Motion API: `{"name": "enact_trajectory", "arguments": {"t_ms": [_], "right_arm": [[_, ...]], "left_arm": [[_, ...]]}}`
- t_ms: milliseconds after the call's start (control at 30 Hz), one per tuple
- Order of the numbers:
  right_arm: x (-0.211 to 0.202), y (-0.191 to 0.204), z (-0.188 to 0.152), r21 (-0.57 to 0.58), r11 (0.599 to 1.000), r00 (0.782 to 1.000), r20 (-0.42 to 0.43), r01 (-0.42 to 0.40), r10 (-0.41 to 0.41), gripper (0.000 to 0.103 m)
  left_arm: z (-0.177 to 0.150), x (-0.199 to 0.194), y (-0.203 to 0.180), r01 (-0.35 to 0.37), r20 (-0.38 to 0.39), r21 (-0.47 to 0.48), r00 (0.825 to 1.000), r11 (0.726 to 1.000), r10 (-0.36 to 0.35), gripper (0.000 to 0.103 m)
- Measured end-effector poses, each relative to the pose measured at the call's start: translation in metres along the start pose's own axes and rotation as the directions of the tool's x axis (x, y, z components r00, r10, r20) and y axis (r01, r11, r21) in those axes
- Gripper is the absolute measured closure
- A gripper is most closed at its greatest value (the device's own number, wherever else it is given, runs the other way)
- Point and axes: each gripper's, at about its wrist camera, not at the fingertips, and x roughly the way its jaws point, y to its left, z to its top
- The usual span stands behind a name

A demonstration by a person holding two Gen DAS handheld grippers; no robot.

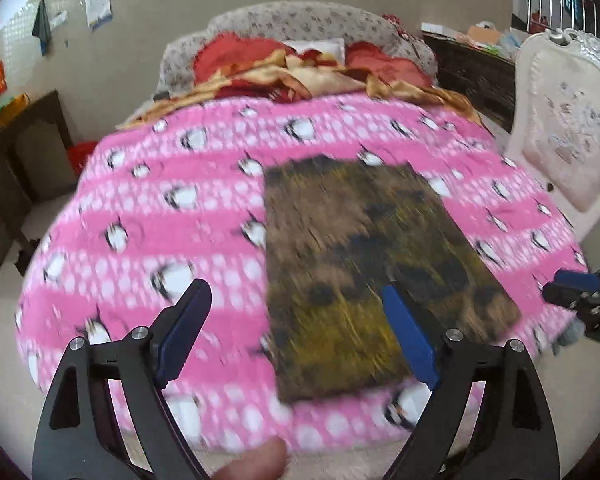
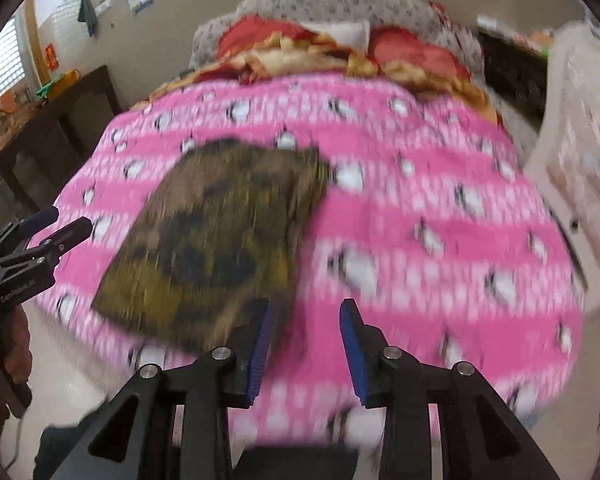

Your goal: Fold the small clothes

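A folded garment [image 1: 364, 248] in brown and olive camouflage lies flat as a rectangle on the pink penguin-print blanket [image 1: 160, 216]. My left gripper [image 1: 294, 288] hovers above the garment's near left part, jaws wide open, nothing between them. In the right wrist view the same garment [image 2: 220, 232] lies left of centre, and my right gripper [image 2: 306, 304] hangs open just off its near right corner over the blanket [image 2: 420, 200], holding nothing. Each gripper shows in the other's view: the right gripper [image 1: 572, 284] at the right edge, the left gripper [image 2: 70, 219] at the left edge. Both pictures are motion-blurred.
Red pillows [image 1: 236, 56] and a crumpled gold cover [image 1: 300, 76] lie against the flowered headboard [image 1: 300, 20]. A white ornate chair [image 1: 568, 132] stands at the bed's right side, a dark cabinet [image 1: 20, 160] at its left. Pale floor [image 2: 68, 392] shows below the bed's near edge.
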Motion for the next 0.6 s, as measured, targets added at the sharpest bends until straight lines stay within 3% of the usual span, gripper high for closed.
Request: {"name": "enact_trajectory", "arguments": {"t_ms": [133, 200, 267, 300, 333, 467, 600], "right_arm": [[-0.008, -0.007, -0.021, 0.070, 0.997, 1.000, -0.007, -0.023, 0.024, 0.070], [-0.010, -0.010, -0.023, 0.093, 0.995, 1.000, -0.006, -0.027, 0.028, 0.067], [-0.015, -0.012, -0.022, 0.112, 0.994, 1.000, -0.001, -0.012, 0.012, 0.050], [-0.019, -0.013, -0.020, 0.116, 0.993, 1.000, 0.017, -0.009, 0.007, 0.031], [-0.024, -0.012, -0.020, 0.110, 0.994, 0.999, 0.042, -0.014, 0.009, 0.025], [-0.041, -0.004, -0.016, 0.059, 0.998, 0.997, 0.069, -0.024, 0.020, 0.025], [-0.054, 0.007, -0.017, 0.015, 1.000, 0.997, 0.083, -0.002, 0.000, 0.024]], "left_arm": [[-0.002, -0.006, -0.015, 0.054, -0.046, -0.056, 0.997, 0.997, -0.056, 0.012], [0.001, -0.005, -0.024, 0.044, -0.072, -0.046, 0.996, 0.998, -0.048, 0.002], [0.004, -0.003, -0.032, 0.034, -0.101, -0.037, 0.994, 0.999, -0.038, 0.001], [0.006, -0.003, -0.036, 0.023, -0.125, -0.033, 0.992, 0.999, -0.027, 0.001], [0.006, -0.002, -0.038, 0.017, -0.136, -0.030, 0.990, 0.999, -0.021, 0.001], [0.005, -0.006, -0.047, -0.036, -0.149, 0.010, 0.988, 0.999, 0.037, 0.001], [0.004, -0.009, -0.049, -0.031, -0.157, 0.001, 0.987, 1.000, 0.031, 0.001]]}}
